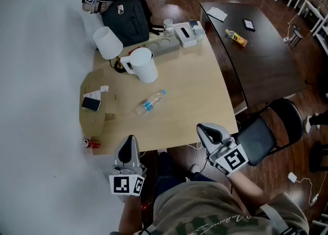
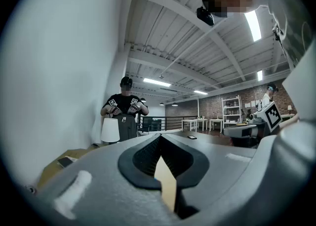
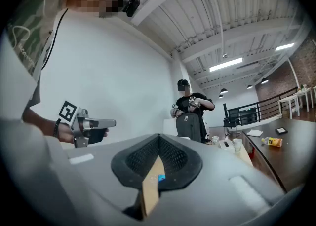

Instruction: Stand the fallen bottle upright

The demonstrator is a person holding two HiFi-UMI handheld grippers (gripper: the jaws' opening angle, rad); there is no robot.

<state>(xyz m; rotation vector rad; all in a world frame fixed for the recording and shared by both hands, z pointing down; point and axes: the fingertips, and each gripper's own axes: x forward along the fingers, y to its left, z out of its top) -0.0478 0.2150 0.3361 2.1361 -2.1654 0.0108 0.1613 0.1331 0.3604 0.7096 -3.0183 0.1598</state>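
A clear plastic water bottle (image 1: 150,101) with a blue cap and blue label lies on its side in the middle of the light wooden table (image 1: 205,90). Both grippers hover level at the table's near edge, well short of the bottle. My left gripper (image 1: 129,138) is to the bottle's near left, and its jaws meet at the tips (image 2: 159,137) with nothing in them. My right gripper (image 1: 201,128) is to the near right, its jaws also together (image 3: 159,137) and empty. Through the slit between them shows a speck of the bottle's blue label (image 3: 161,177).
A white jug (image 1: 143,64), white lamp (image 1: 107,42), black backpack (image 1: 125,18), tissue box (image 1: 184,34) and cups crowd the far end, where another person stands. A phone (image 1: 91,104) lies on cardboard at the left, with a red can (image 1: 92,143) near the corner. A black chair (image 1: 266,131) stands at the right.
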